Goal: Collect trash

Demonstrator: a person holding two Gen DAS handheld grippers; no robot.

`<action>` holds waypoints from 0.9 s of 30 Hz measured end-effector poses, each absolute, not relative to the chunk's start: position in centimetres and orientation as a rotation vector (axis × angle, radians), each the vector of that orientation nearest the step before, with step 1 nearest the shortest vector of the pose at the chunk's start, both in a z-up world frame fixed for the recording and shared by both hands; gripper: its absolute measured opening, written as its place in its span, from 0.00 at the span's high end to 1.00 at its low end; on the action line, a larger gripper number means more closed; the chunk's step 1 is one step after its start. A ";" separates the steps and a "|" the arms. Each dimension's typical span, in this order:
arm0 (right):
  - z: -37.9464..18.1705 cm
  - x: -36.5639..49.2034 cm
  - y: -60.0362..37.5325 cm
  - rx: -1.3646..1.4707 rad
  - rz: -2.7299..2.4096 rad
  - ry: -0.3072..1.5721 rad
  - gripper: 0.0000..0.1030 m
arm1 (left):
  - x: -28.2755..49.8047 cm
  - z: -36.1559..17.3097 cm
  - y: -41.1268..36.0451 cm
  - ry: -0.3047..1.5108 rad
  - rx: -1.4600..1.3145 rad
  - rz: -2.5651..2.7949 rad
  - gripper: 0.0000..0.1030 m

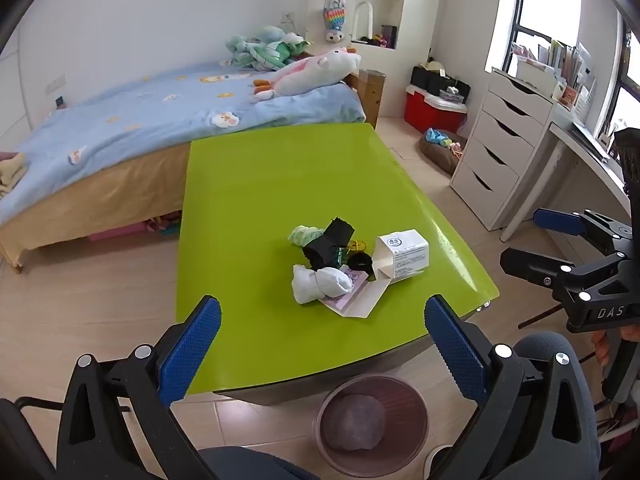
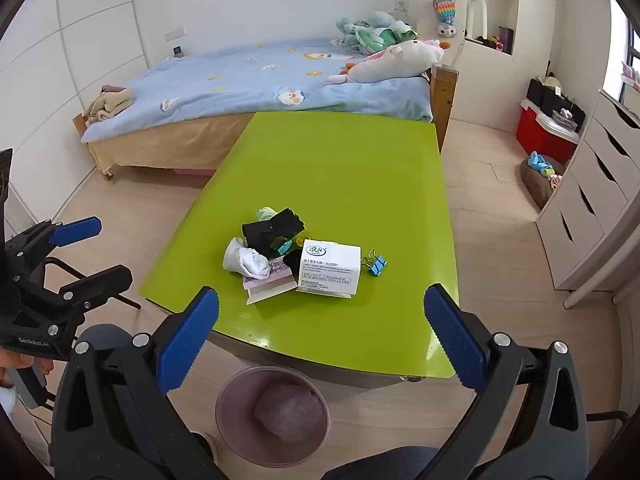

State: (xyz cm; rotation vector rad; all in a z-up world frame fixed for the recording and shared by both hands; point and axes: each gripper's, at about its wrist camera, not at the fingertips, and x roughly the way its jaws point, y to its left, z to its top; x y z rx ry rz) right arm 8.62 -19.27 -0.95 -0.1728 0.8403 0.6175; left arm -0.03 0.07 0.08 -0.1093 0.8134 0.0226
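**Both grippers held open above a pile of trash on a green table**

Left wrist view: the left gripper point(image 1: 322, 350) is seen with its two blue-padded fingers point(image 1: 190, 350) spread wide and nothing between them. Ahead of the fingertips, near the front of the green table point(image 1: 280, 176), lies the trash pile: a white paper wad point(image 1: 320, 286) resting on a flattened pink-and-white wrapper point(image 1: 356, 300), crumpled black paper point(image 1: 328, 246) behind it, a pale green wad point(image 1: 302, 236) at the far left of the pile, and a white box point(image 1: 404, 254) with its flap open at the right. All lie well clear of the fingers, nearer the right finger than the left. A pinkish waste bin point(image 1: 370, 420) stands on the floor below the table's near edge, between the fingers in this view.

Right wrist view: the right gripper point(image 2: 322, 348) likewise has its fingers point(image 2: 456, 344) wide apart and empty. The pile sits ahead of them and slightly left of centre; a blue binder clip point(image 2: 376, 266) lies just beside the box on its right. The left gripper appears at the left edge, its jaws open, held by a hand point(image 2: 12, 364).
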 end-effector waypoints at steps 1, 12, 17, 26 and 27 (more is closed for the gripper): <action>-1.0 8.6 -19.3 -0.171 0.618 0.843 0.03 | -0.1 0.1 0.1 0.809 -0.113 0.024 0.05; -1.9 8.2 -19.5 -0.180 0.606 0.847 0.03 | 0.4 -0.4 -0.5 0.845 -0.075 0.028 0.05; -1.8 8.2 -19.6 -0.179 0.603 0.858 0.03 | 0.2 -0.5 -0.4 0.852 -0.071 0.031 0.05; -1.6 8.4 -19.6 -0.169 0.613 0.855 0.03 | 0.2 -0.6 -0.3 0.852 -0.079 0.033 0.05; -1.6 8.4 -19.6 -0.167 0.613 0.856 0.03 | 0.2 -0.6 -0.3 0.851 -0.079 0.031 0.05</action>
